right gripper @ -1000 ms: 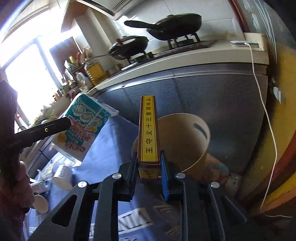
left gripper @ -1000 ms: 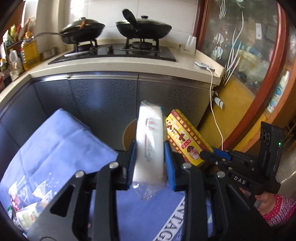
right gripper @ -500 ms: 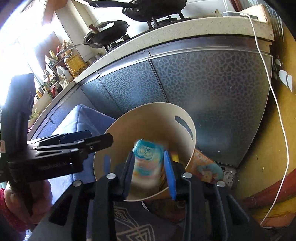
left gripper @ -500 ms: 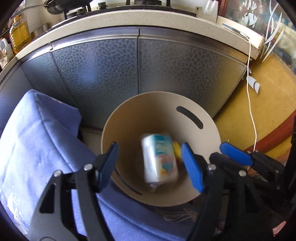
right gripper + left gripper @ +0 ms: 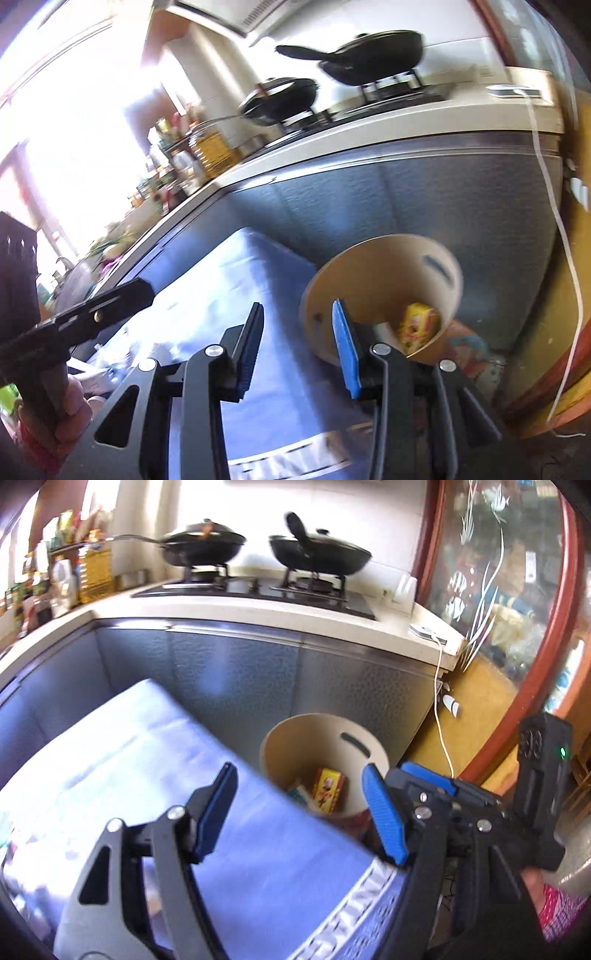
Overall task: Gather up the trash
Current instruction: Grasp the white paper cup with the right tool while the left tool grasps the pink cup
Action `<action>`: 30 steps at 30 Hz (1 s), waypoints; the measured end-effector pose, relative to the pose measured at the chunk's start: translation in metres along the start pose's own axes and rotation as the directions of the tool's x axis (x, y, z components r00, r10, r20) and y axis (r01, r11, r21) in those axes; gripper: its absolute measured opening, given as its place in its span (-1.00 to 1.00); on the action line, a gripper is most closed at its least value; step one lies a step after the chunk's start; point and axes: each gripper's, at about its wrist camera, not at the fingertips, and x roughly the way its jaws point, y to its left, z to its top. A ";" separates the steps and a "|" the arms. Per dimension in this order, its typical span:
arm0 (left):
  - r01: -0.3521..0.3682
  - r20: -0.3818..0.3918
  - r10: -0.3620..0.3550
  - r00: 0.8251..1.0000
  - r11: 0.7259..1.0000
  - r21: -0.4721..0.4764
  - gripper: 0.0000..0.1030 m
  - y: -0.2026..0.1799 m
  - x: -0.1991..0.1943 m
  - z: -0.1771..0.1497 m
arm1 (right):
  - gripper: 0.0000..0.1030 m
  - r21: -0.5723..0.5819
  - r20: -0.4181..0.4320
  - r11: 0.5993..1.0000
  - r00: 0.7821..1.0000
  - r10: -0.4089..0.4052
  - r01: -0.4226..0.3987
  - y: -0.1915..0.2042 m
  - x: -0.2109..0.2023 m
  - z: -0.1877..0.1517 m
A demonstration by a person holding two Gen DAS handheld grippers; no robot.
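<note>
Yellow box (image 5: 328, 788) beyond empty left tool (image 5: 301, 812)

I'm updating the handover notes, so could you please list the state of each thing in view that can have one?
Left gripper: open, nothing between the jaws.
Right gripper: open and empty.
Waste bin: upright, uncovered, holding trash.
Yellow box: lying inside the bin.
Left pan: on the burner, lidded.
Right pan: on the burner, lidded.
Blue cloth: spread over the table.
White cable: hanging from the counter.

Two black pans (image 5: 202, 546) (image 5: 319, 554), one tan bin (image 5: 325, 734), one yellow box (image 5: 328, 784), one blue cloth (image 5: 147, 746).
</note>
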 end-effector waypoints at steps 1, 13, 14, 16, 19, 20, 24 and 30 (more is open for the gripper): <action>-0.025 0.006 0.025 1.000 1.000 -0.015 0.31 0.010 -0.014 -0.011 | -0.23 -0.014 -0.018 1.000 1.000 0.021 -0.022 0.012 0.003 -0.006; -0.405 0.009 0.418 0.909 0.886 -0.224 0.31 0.128 -0.168 -0.130 | -0.23 -0.204 -0.292 0.954 0.944 0.156 -0.221 0.157 0.061 -0.090; -0.433 0.005 0.447 0.895 0.870 -0.237 0.31 0.135 -0.178 -0.140 | -0.23 -0.205 -0.310 0.949 0.936 0.170 -0.240 0.167 0.064 -0.094; -0.464 -0.013 0.479 0.878 0.844 -0.269 0.31 0.149 -0.193 -0.159 | -0.23 -0.204 -0.338 0.941 0.921 0.192 -0.271 0.182 0.069 -0.099; -0.487 -0.058 0.497 0.866 0.812 -0.321 0.32 0.170 -0.200 -0.182 | -0.23 -0.195 -0.359 0.942 0.914 0.189 -0.271 0.198 0.080 -0.104; -0.493 -0.074 0.499 0.864 0.804 -0.332 0.33 0.174 -0.199 -0.187 | -0.23 -0.197 -0.362 0.943 0.914 0.185 -0.269 0.203 0.083 -0.105; -0.471 -0.091 0.472 0.877 0.809 -0.352 0.33 0.177 -0.190 -0.195 | -0.23 -0.223 -0.359 0.943 0.920 0.157 -0.248 0.220 0.095 -0.108; -0.527 -0.117 0.516 0.849 0.807 -0.267 0.46 0.161 -0.167 -0.198 | -0.23 -0.230 -0.339 0.951 0.933 0.119 -0.205 0.227 0.107 -0.106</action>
